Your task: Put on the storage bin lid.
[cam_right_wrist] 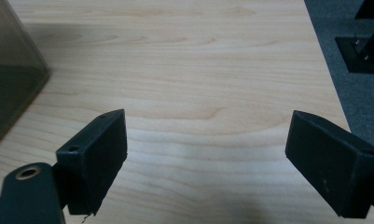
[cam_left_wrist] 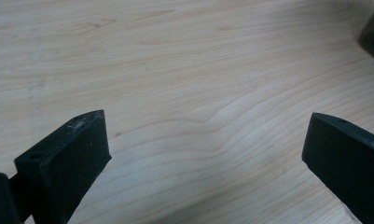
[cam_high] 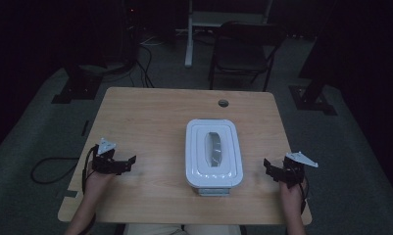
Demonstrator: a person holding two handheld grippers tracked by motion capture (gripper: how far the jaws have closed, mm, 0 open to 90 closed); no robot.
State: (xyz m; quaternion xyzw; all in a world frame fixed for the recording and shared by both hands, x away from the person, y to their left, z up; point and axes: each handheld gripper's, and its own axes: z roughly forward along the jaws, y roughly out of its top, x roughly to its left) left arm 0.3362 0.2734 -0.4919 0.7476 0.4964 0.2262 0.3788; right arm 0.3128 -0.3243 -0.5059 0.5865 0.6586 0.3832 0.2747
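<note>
Right now the white box (cam_high: 213, 152) sits lengthwise between the wide-open, empty left gripper (cam_high: 128, 163) and right gripper (cam_high: 268, 167), the right one slightly nearer.

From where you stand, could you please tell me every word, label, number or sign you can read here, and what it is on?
None: there is no readable text.
The white box has a plain lid, with no label or print to make out.
The table shows bare wood grain.
The left gripper and right gripper carry no legible marking; their black fingers are blank.
</note>
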